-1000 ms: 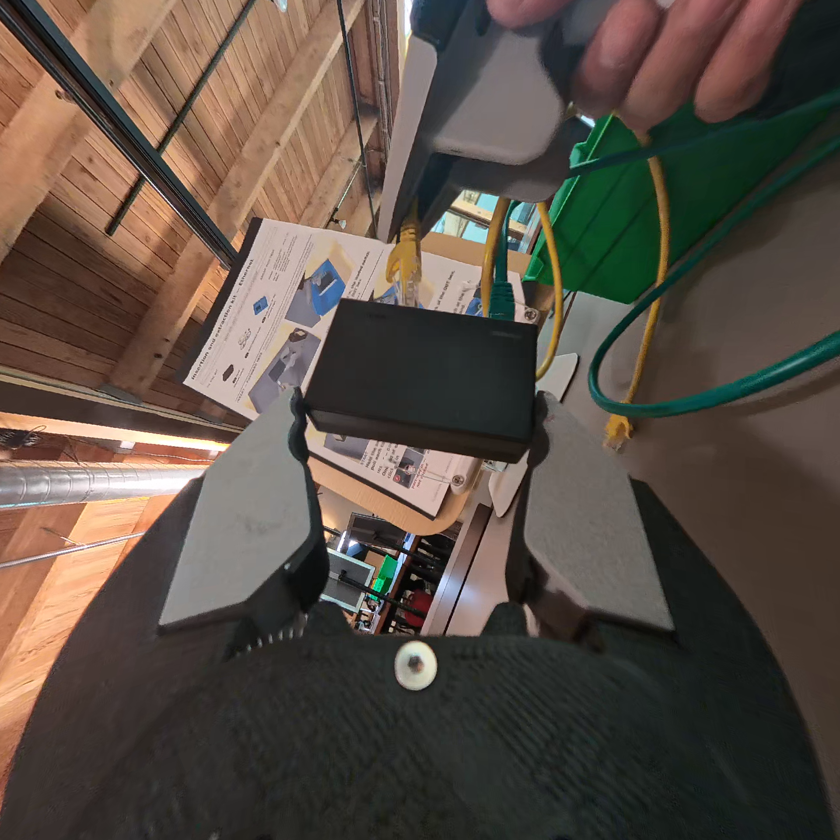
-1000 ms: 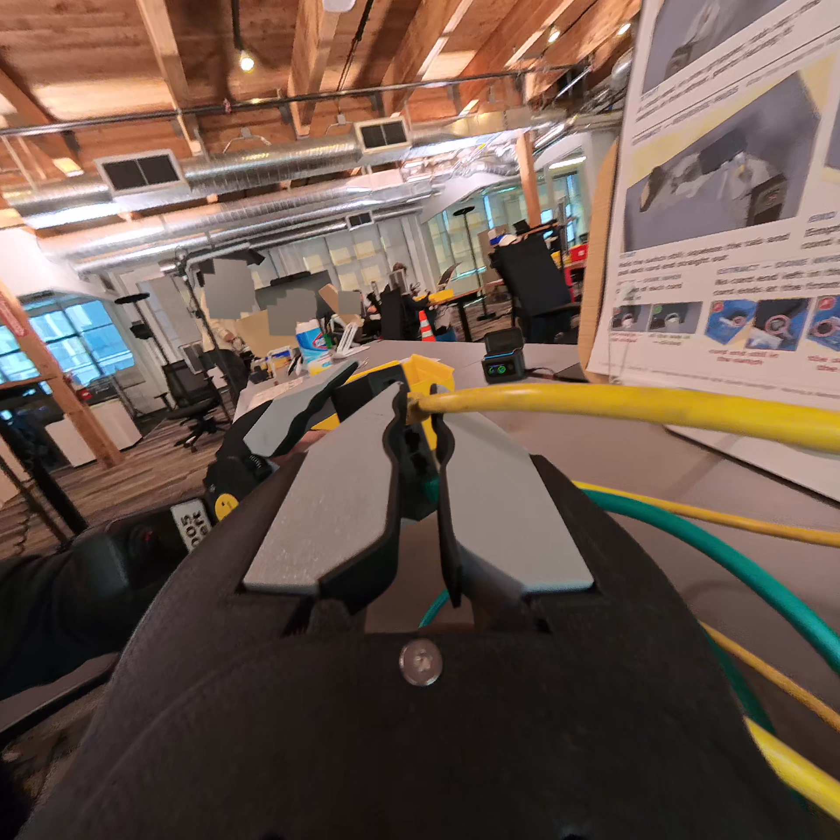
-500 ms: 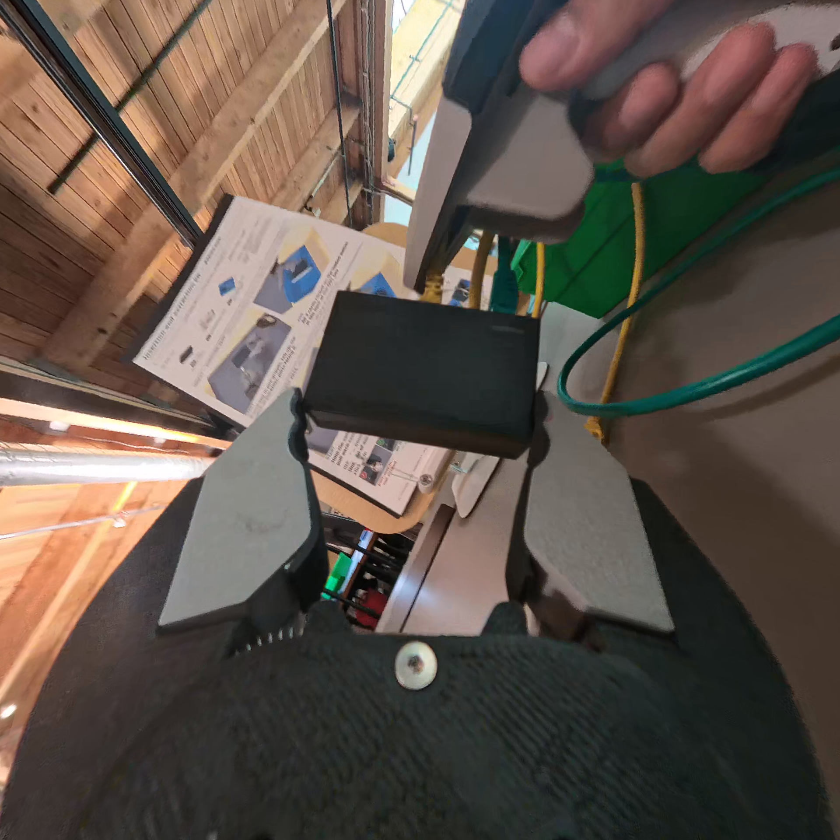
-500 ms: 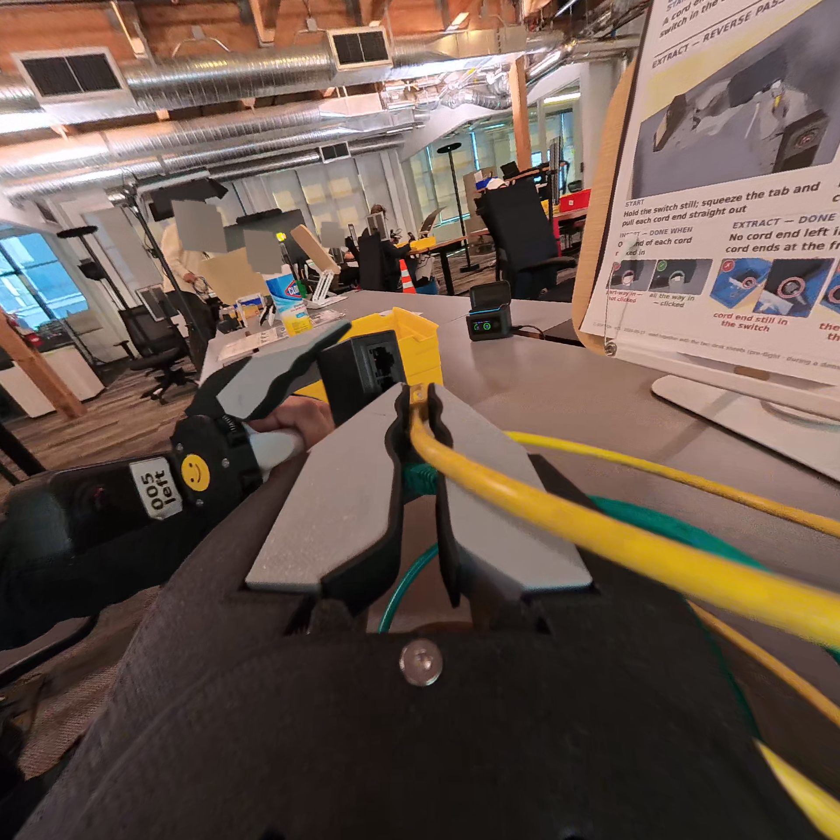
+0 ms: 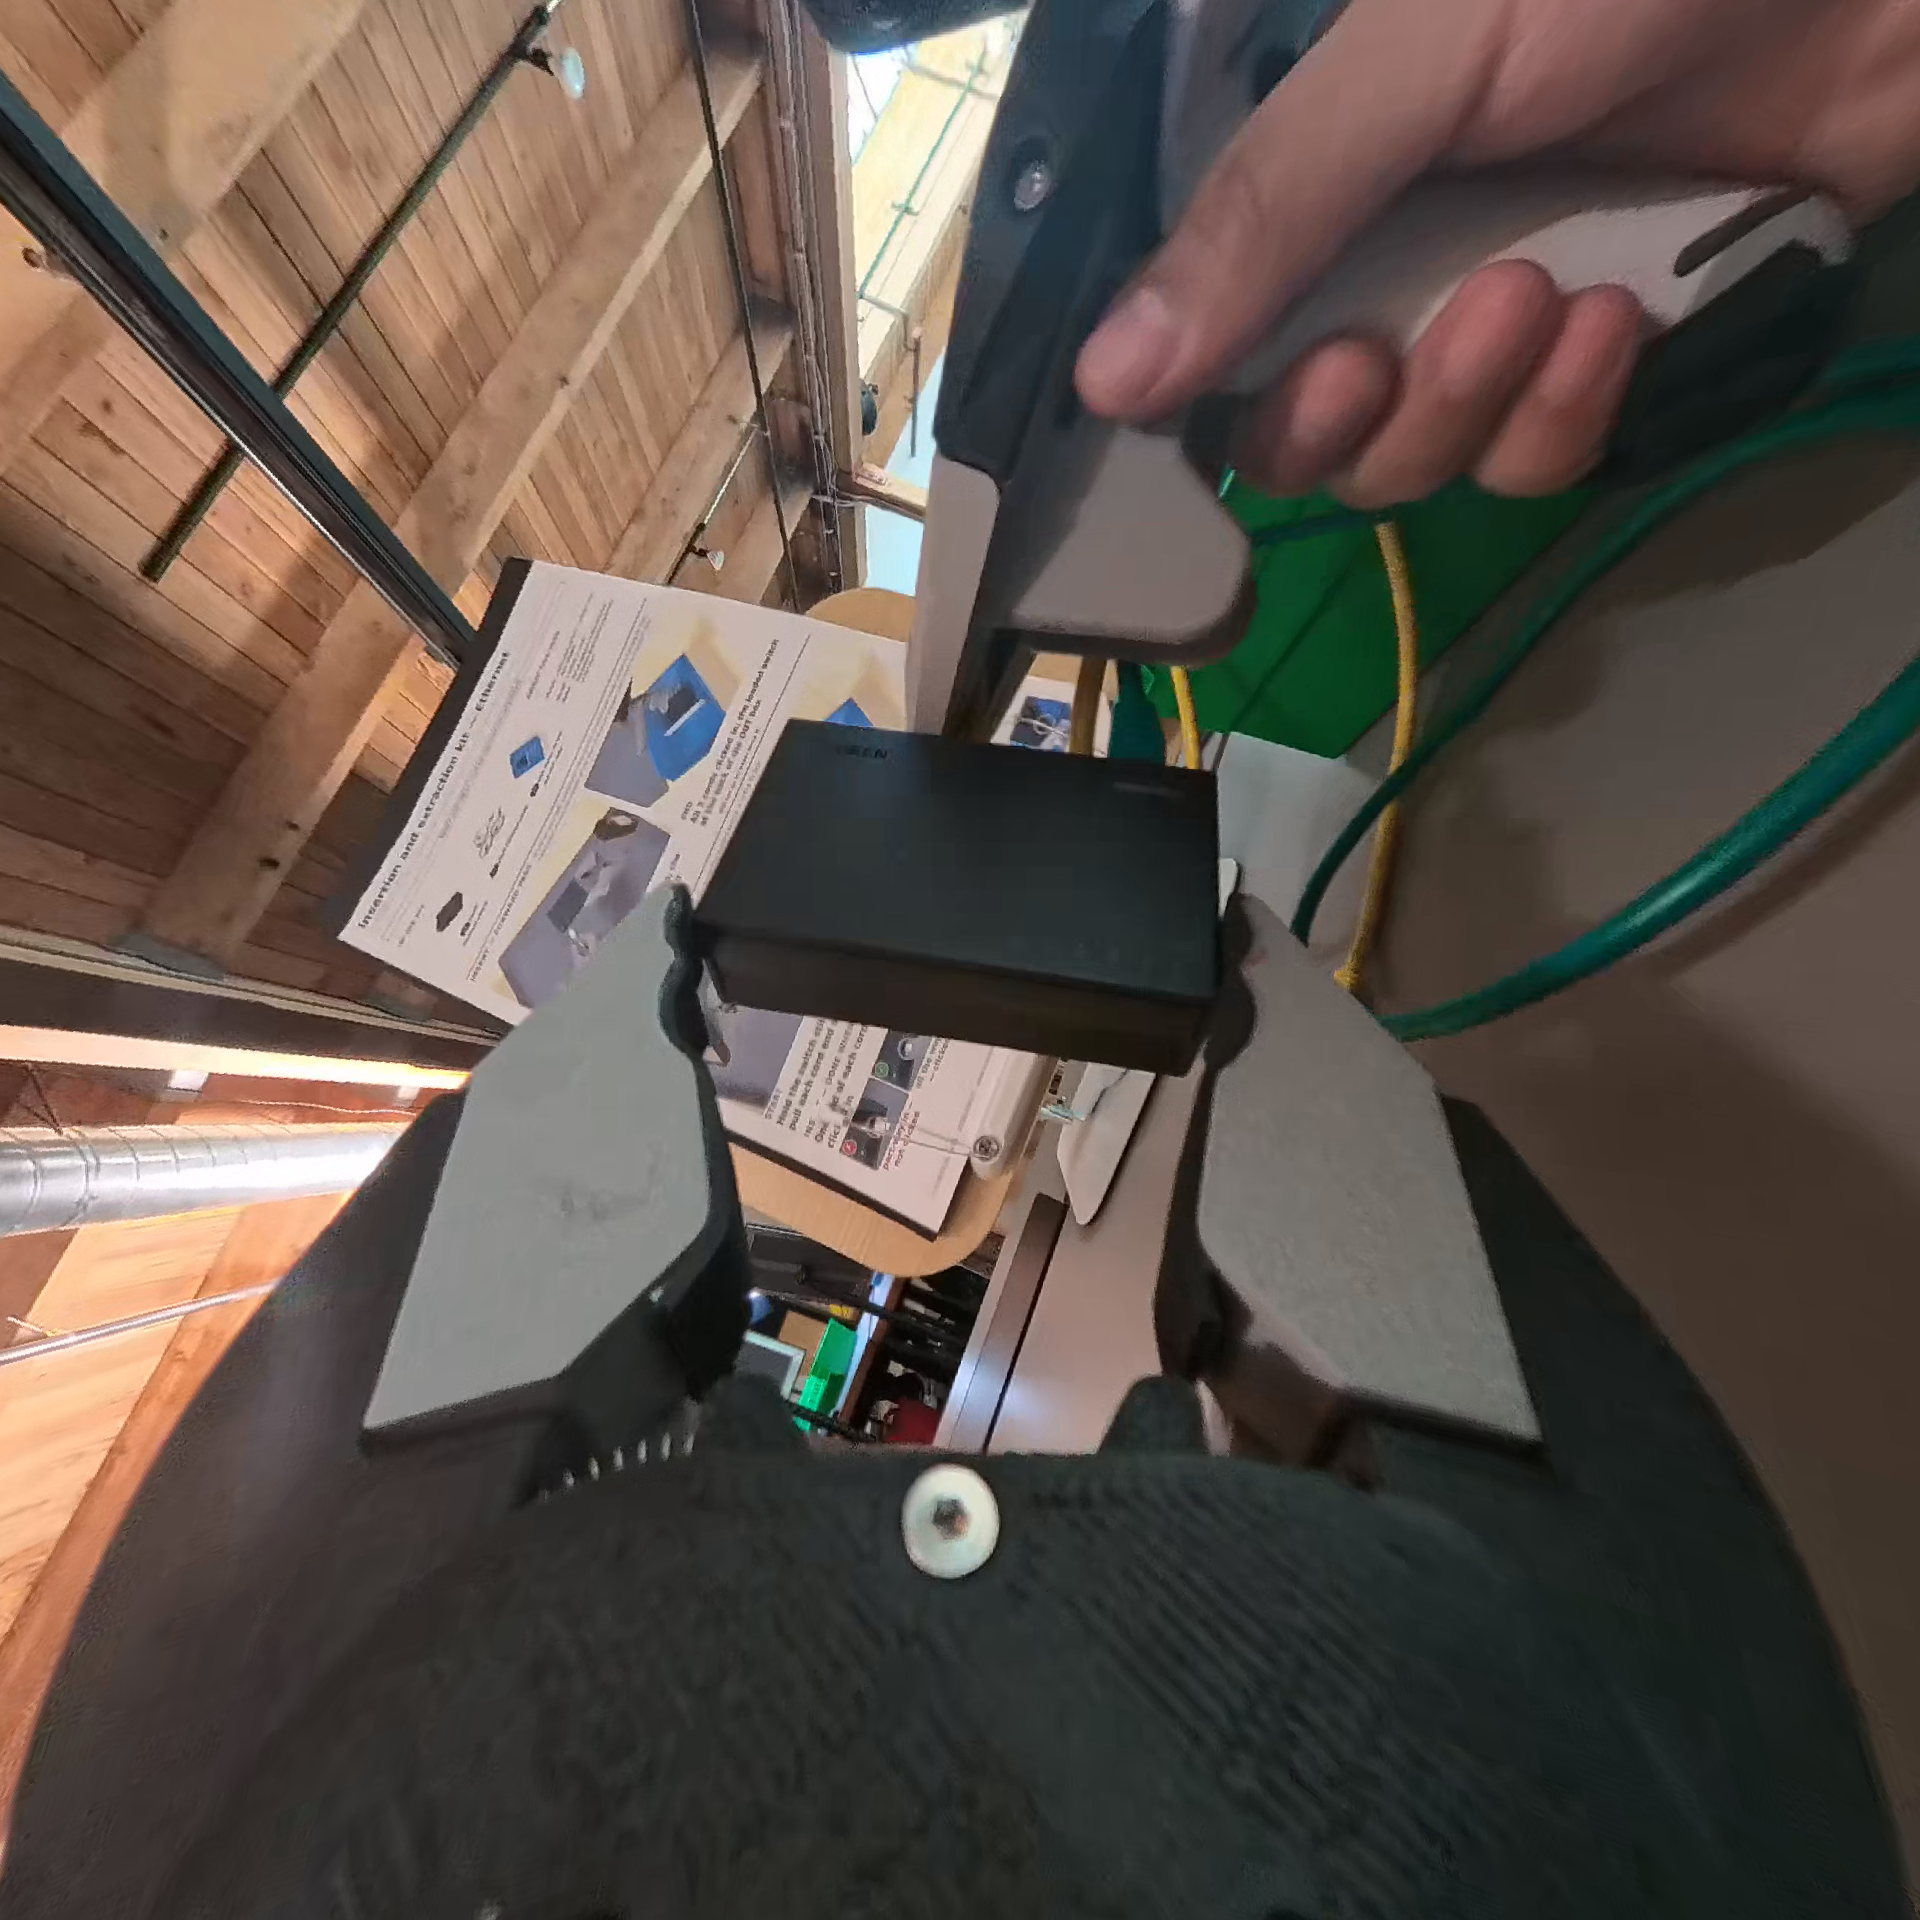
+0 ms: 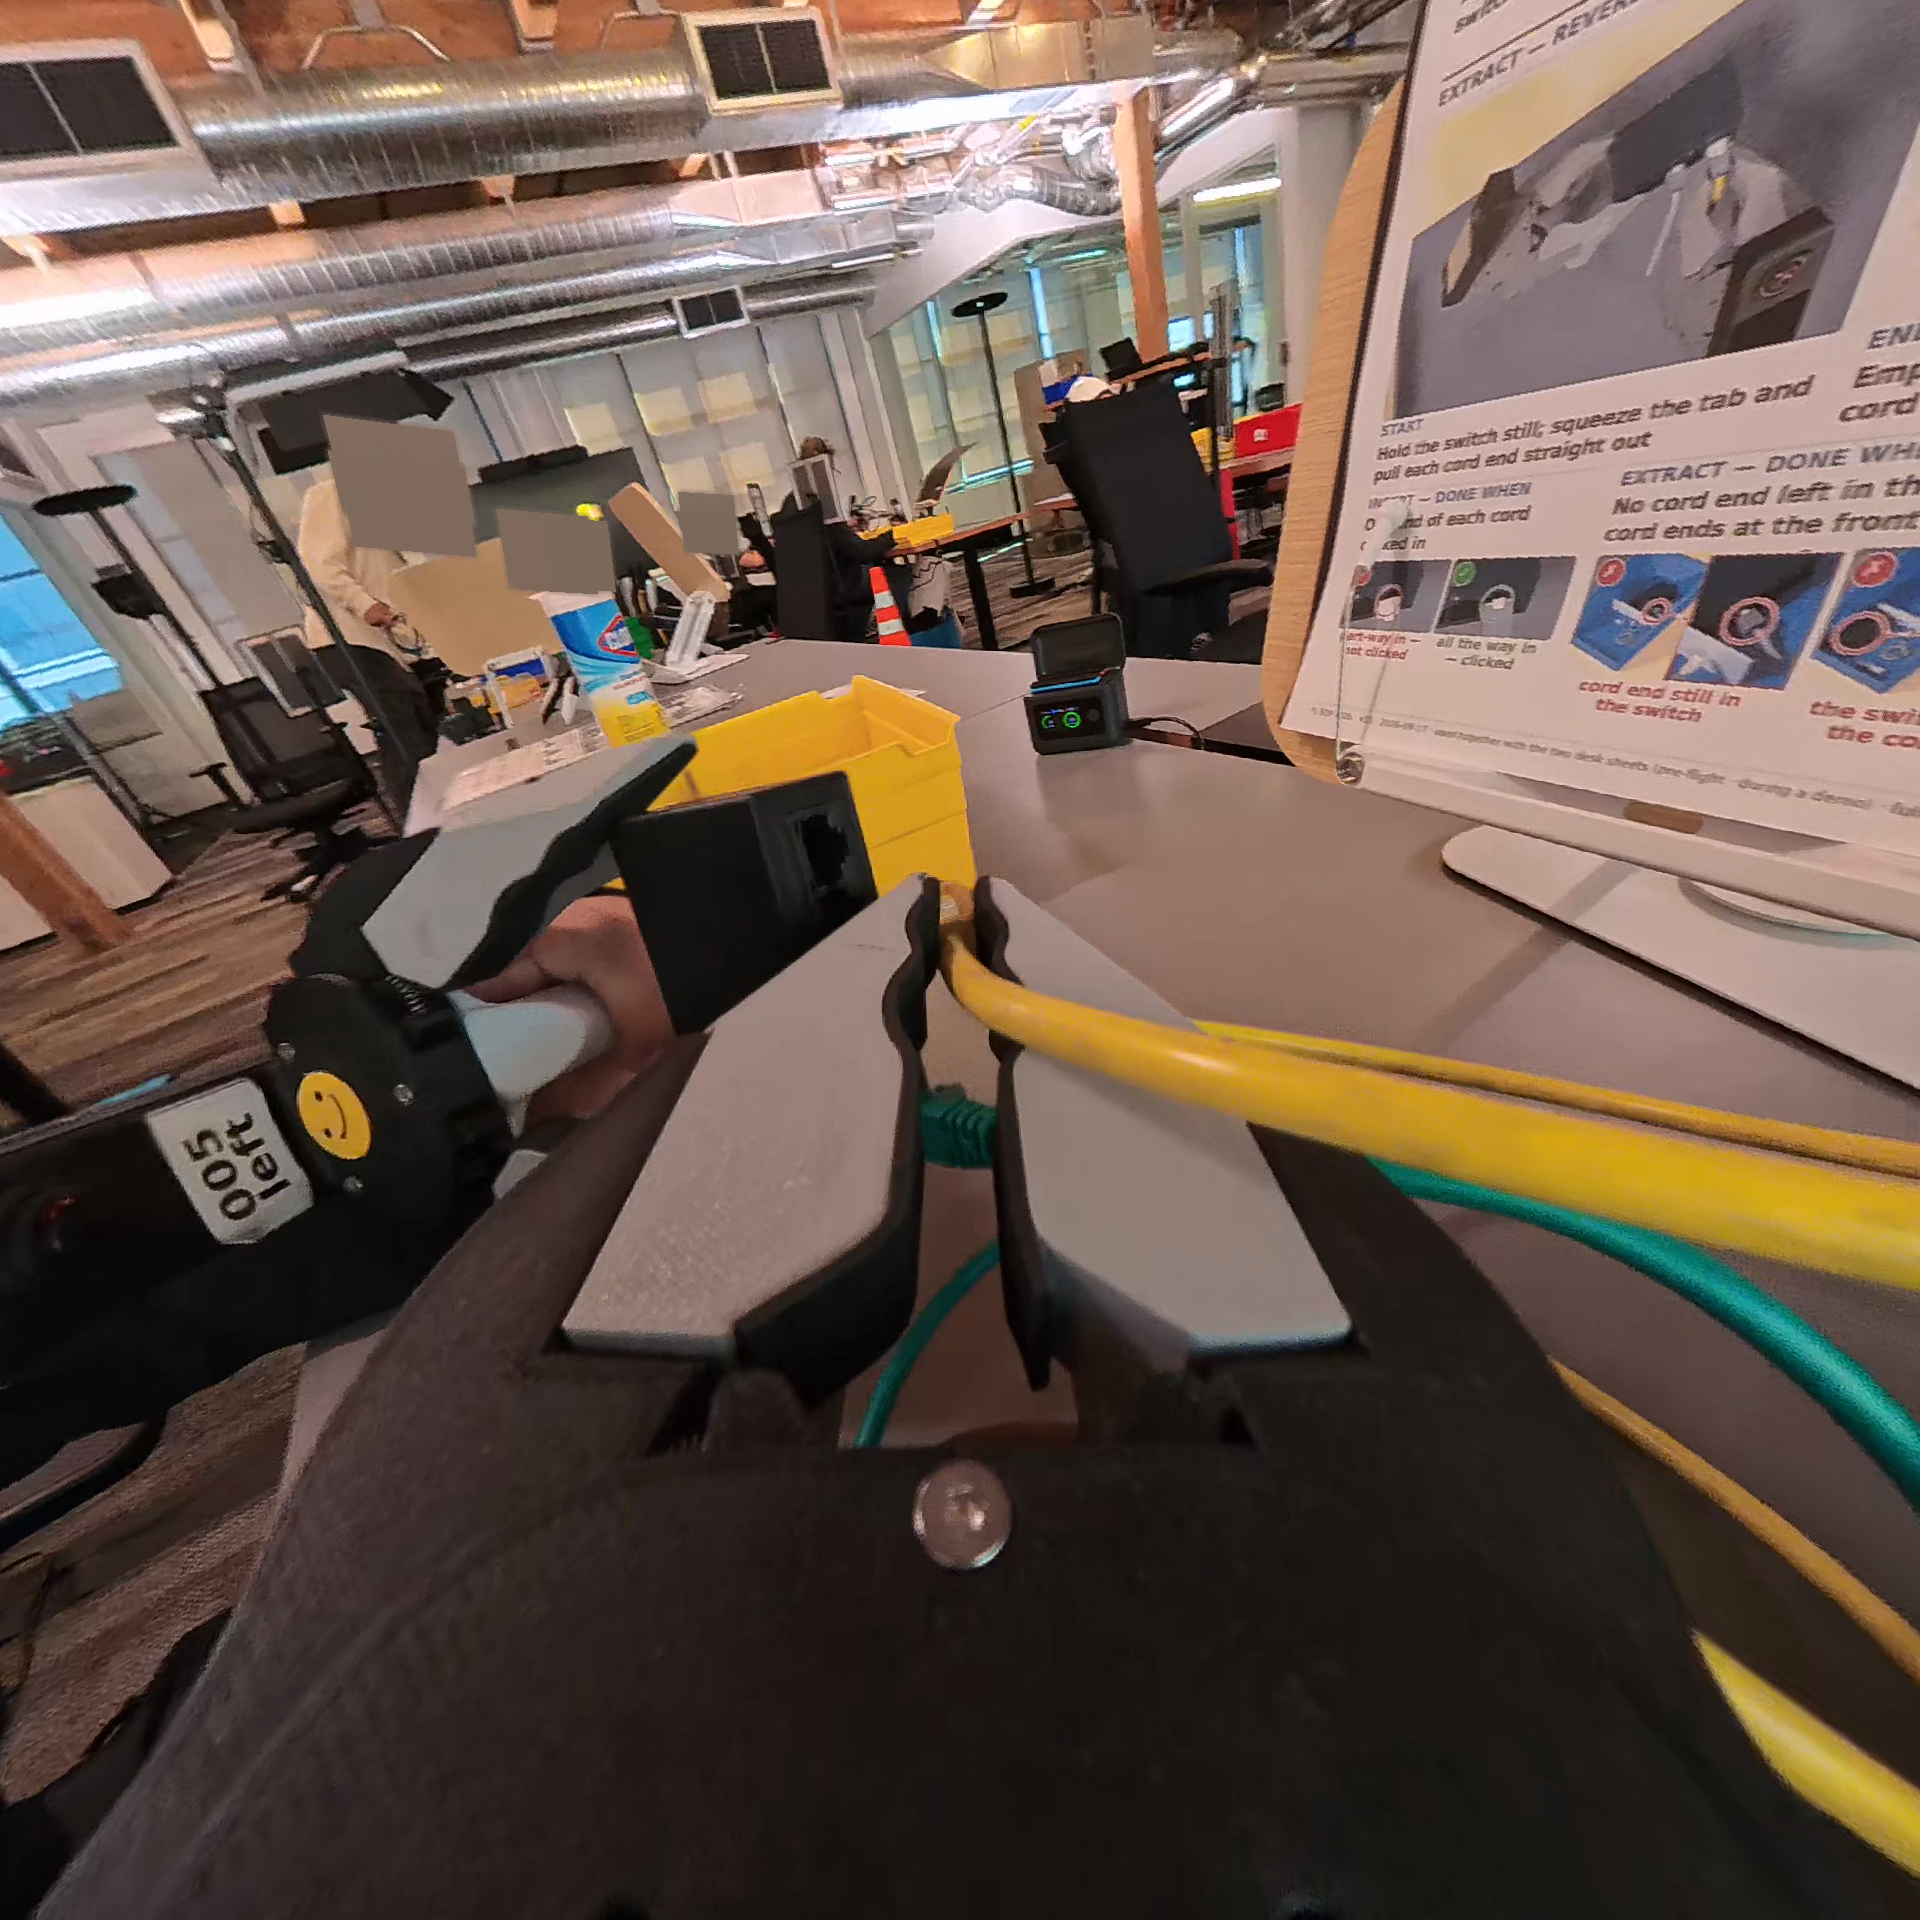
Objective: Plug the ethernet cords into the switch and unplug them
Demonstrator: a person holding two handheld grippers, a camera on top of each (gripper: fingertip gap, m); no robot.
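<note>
My left hand-held gripper (image 5: 951,961) is spread wide, clamping something between its fingertips; my right hand-held gripper (image 6: 951,925), at twelve o'clock, is pinched nearly closed, a hand (image 5: 1455,312) gripping its handle.

A yellow bin (image 6: 831,748) stands on the grey table (image 6: 1247,914). Behind it, near the table edge, is a small black device with a lit screen (image 6: 1075,698). A printed instruction sheet (image 6: 1662,436) hangs on a wooden board over a white stand base (image 6: 1621,904) at the right. A green bin (image 5: 1340,613) stands on the same table. Farther back are a wipes canister (image 6: 608,665), an orange cone (image 6: 885,611), black office chairs (image 6: 1132,499) and silver ceiling ducts (image 6: 468,114).
</note>
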